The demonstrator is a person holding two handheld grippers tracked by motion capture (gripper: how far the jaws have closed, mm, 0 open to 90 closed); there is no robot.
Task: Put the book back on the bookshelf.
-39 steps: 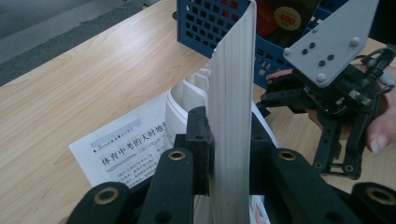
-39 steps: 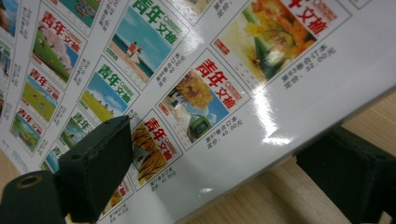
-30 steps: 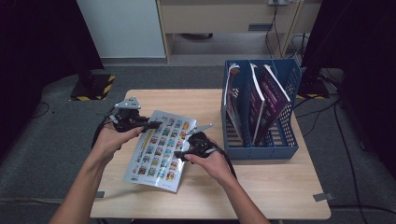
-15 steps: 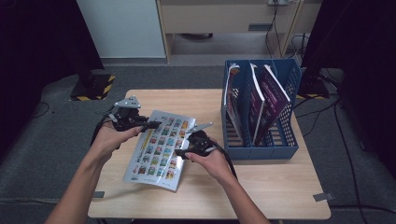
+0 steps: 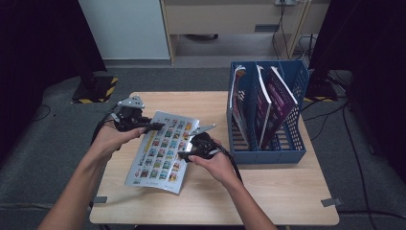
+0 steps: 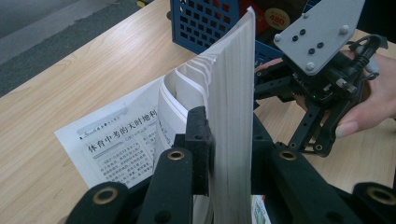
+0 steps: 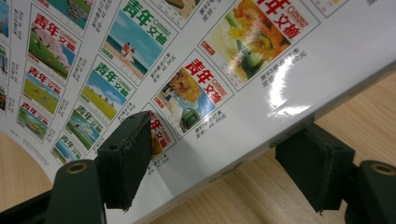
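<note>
A magazine (image 5: 160, 151) with rows of small colourful cover pictures lies on the wooden table (image 5: 268, 191), its far left edge raised. My left gripper (image 5: 155, 126) is shut on that edge; in the left gripper view the thick stack of pages (image 6: 231, 93) stands clamped between the jaws (image 6: 229, 140). At the magazine's right edge my right gripper (image 5: 184, 155) is open. In the right gripper view one jaw hangs over the glossy cover (image 7: 187, 70) and the other stands beside the edge, over the wood (image 7: 280, 196).
A blue slotted file rack (image 5: 268, 153) stands on the table's right half, holding a purple book (image 5: 277, 96) and other magazines upright. It is close behind the right hand. Bare tabletop lies along the front and at the front right.
</note>
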